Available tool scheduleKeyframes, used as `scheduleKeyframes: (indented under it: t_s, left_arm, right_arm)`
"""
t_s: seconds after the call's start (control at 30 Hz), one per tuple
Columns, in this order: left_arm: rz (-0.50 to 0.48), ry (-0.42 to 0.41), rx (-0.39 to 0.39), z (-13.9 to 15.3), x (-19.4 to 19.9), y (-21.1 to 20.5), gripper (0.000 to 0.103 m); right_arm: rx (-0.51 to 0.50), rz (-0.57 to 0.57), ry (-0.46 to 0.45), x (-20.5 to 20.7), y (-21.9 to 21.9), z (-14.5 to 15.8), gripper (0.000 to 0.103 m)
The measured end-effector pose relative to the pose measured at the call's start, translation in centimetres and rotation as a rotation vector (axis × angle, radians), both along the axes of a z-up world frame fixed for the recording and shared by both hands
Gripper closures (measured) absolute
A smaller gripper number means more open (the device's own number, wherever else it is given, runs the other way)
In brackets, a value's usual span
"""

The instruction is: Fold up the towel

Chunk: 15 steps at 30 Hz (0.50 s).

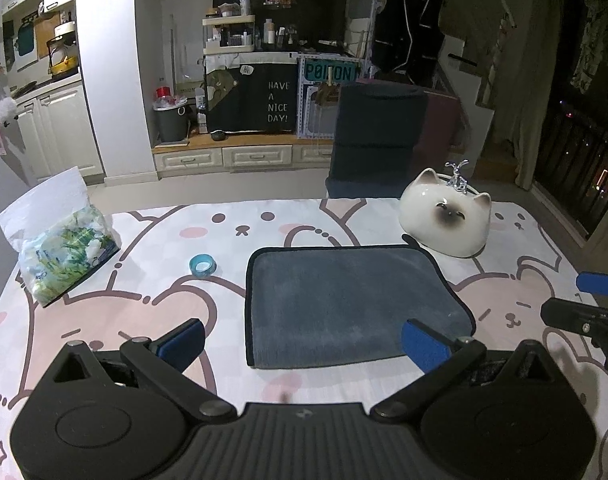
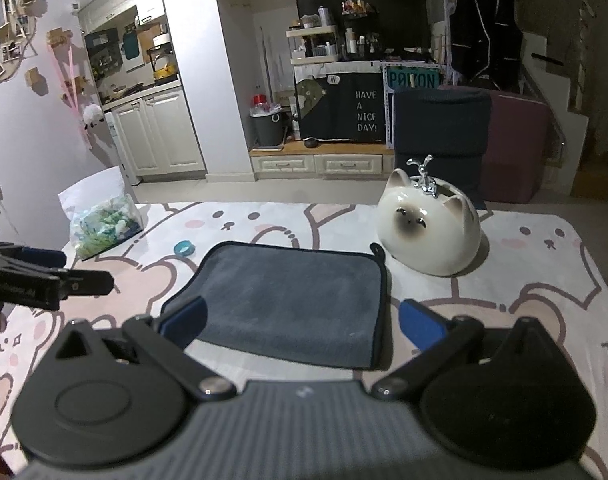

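A grey-blue towel (image 1: 344, 300) with a dark hem lies flat on the table, folded into a rectangle; it also shows in the right wrist view (image 2: 288, 300). My left gripper (image 1: 304, 344) is open and empty, hovering at the towel's near edge with its blue pads (image 1: 184, 340) to either side. My right gripper (image 2: 300, 324) is open and empty over the towel's near edge. The right gripper shows at the right edge of the left wrist view (image 1: 592, 312). The left gripper shows at the left edge of the right wrist view (image 2: 44, 276).
A white ceramic cat-shaped holder (image 1: 444, 216) stands just beyond the towel's far right corner. A small blue tape roll (image 1: 203, 265) lies left of the towel. A plastic bag (image 1: 60, 248) sits at the far left. The table has a pink bunny-print cloth (image 1: 144, 240).
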State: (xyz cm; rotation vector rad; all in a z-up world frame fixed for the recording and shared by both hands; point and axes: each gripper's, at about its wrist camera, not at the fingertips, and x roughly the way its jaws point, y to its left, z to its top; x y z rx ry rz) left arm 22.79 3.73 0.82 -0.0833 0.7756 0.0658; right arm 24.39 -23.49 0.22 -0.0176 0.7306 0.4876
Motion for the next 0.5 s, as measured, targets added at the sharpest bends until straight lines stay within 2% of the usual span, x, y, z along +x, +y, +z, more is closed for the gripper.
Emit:
scheduleKeyframes:
  t_s: [0.5]
  left_arm:
    - [0.000,-0.058,0.020,2.2,-5.7,-0.8,0.000]
  right_arm:
    - [0.041,0.045,-0.057,-5.3,-1.0,2.0,0.000]
